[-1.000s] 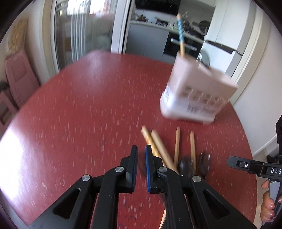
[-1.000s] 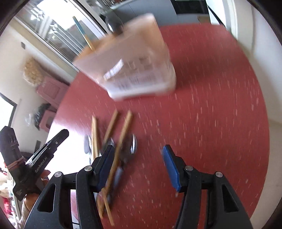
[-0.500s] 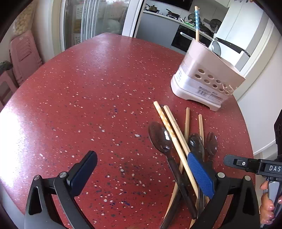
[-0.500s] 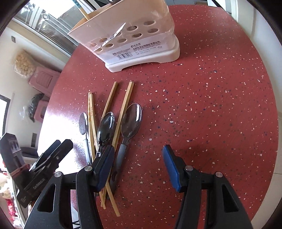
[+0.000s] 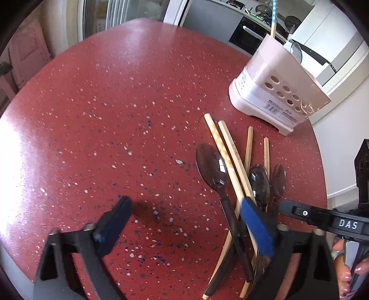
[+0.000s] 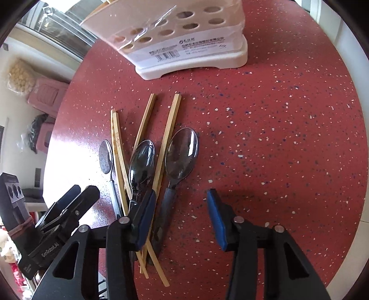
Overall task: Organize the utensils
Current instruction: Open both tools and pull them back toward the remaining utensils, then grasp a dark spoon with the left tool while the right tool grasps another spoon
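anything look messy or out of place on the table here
Yes: the chopsticks and three spoons lie loose in a crossed heap on the table, in front of the holder rather than in it. Nothing looks spilled or broken.

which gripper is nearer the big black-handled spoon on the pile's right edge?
Right. The right gripper is open just behind the black-handled spoon, its handle beside the left finger. The left gripper sits left of the pile.

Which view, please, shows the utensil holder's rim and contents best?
The left wrist view: the utensil holder shows whole, with a chopstick and spoon standing inside. The right wrist view shows only its perforated front and base.
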A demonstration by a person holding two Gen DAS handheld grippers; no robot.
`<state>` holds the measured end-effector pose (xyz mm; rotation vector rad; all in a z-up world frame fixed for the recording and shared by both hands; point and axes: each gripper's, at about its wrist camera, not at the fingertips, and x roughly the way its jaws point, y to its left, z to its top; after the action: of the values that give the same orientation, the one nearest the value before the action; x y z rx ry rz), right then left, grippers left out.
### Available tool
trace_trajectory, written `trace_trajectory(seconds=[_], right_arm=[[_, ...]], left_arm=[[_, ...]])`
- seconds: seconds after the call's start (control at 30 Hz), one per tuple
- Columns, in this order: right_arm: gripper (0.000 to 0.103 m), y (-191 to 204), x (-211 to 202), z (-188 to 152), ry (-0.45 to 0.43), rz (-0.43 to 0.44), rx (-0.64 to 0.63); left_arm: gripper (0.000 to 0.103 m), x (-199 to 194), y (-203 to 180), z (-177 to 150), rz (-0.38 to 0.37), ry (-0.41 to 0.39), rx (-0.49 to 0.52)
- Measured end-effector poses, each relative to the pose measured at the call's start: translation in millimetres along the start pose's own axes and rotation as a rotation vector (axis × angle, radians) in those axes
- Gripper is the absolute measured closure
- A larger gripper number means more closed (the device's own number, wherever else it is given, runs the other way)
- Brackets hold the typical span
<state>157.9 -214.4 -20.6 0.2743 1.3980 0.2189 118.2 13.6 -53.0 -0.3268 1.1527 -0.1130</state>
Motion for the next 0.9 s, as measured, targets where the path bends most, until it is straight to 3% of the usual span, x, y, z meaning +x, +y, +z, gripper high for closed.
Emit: trace_trajectory(seconds=[0.37, 0.7, 0.77, 0.9], right_arm=[[0.073, 44, 26, 14, 0.024, -0.077, 0.001], [0.083, 87, 45, 19, 0.044, -0.208, -0.099], [0.089, 94, 49, 19, 0.049, -0.224, -0.114], [0.091, 100, 51, 21, 0.049, -0.19, -0.135]], left_arm=[[0.003, 6, -12, 5, 0.013, 0.021, 0.014], [0.008, 12, -24, 6, 0.105, 0.043, 0.079], [0.011, 13, -26, 6, 0.116, 0.045, 0.082], [0.014, 14, -29, 7, 0.117, 0.057, 0.074]])
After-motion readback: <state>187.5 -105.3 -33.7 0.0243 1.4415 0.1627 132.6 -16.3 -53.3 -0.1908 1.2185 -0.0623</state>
